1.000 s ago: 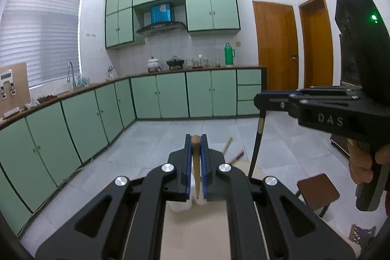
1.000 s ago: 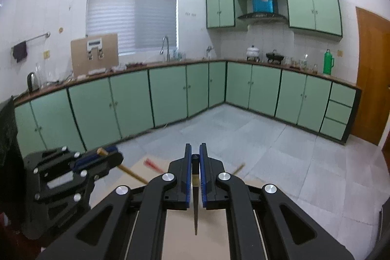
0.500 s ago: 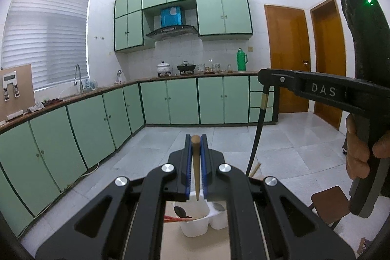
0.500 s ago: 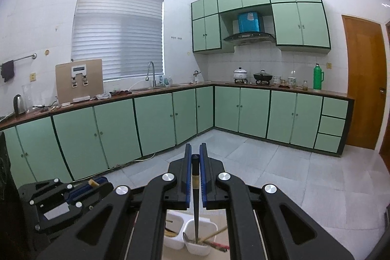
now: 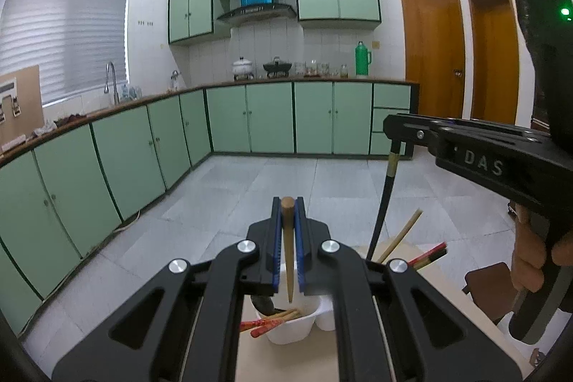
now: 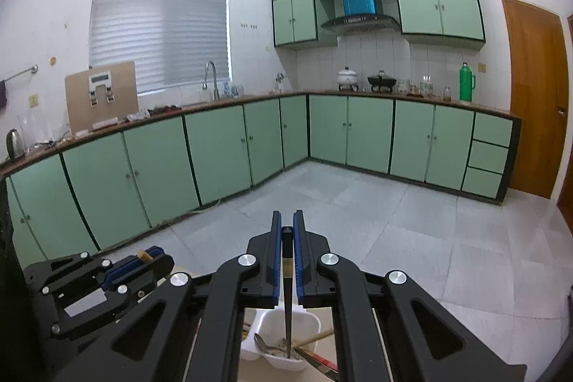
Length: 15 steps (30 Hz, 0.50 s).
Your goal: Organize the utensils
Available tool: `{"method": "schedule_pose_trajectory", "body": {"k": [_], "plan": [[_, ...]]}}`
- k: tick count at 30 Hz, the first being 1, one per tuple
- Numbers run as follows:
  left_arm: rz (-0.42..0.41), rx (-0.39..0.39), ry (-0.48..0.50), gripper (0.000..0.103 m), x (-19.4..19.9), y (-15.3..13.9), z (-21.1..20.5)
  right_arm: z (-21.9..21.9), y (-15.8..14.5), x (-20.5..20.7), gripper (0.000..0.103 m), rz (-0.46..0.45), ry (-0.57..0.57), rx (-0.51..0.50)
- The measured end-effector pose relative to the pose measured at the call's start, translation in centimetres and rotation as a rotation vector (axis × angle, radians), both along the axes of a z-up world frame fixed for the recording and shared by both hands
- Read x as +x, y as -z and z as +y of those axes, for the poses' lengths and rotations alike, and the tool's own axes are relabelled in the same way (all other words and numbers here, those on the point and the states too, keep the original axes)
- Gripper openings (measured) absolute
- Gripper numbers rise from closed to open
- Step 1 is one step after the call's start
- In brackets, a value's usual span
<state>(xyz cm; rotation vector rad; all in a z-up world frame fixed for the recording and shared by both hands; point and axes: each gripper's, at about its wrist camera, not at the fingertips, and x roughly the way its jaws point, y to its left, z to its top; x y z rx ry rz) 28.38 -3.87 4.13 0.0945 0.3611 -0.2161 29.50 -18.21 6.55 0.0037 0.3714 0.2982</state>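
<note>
My left gripper (image 5: 288, 203) is shut on a light wooden chopstick (image 5: 288, 256) that hangs point down over a white divided utensil holder (image 5: 292, 328). The holder has red and wooden chopsticks and a dark spoon in it. My right gripper (image 6: 287, 217) is shut on a black chopstick (image 6: 287, 303), whose tip hangs over the white holder (image 6: 283, 324), where a metal spoon (image 6: 261, 342) lies. In the left wrist view the right gripper (image 5: 390, 127) shows at the right with the black chopstick (image 5: 381, 203) slanting down. The left gripper (image 6: 147, 256) shows at the lower left of the right wrist view.
The holder stands on a pale table top (image 5: 286, 360). More chopsticks (image 5: 426, 253) lie at the table's far right. A brown stool (image 5: 487, 285) stands beyond the table. Green cabinets (image 6: 215, 153) line the walls across a tiled floor (image 6: 394, 221). A person's hand (image 5: 537, 260) holds the right gripper's handle.
Both grippers have sunk and moved forward with their chopsticks still held. The white holder has come into view beneath both sets of fingers.
</note>
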Motion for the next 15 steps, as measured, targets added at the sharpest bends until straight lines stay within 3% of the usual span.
{"method": "schedule_pose_trajectory", "body": {"k": [7, 12, 15], "plan": [[0.070, 0.021, -0.005, 0.008, 2.2, 2.2, 0.5, -0.1, 2.1, 0.7, 0.012, 0.052, 0.007, -0.025], [0.088, 0.020, -0.024, 0.010, 2.5, 3.0, 1.2, -1.0, 2.3, 0.4, 0.031, 0.061, 0.027, -0.015], [0.091, 0.006, -0.033, 0.027, 2.2, 2.9, 1.5, -2.0, 2.3, -0.3, 0.052, 0.064, 0.048, 0.005]]}}
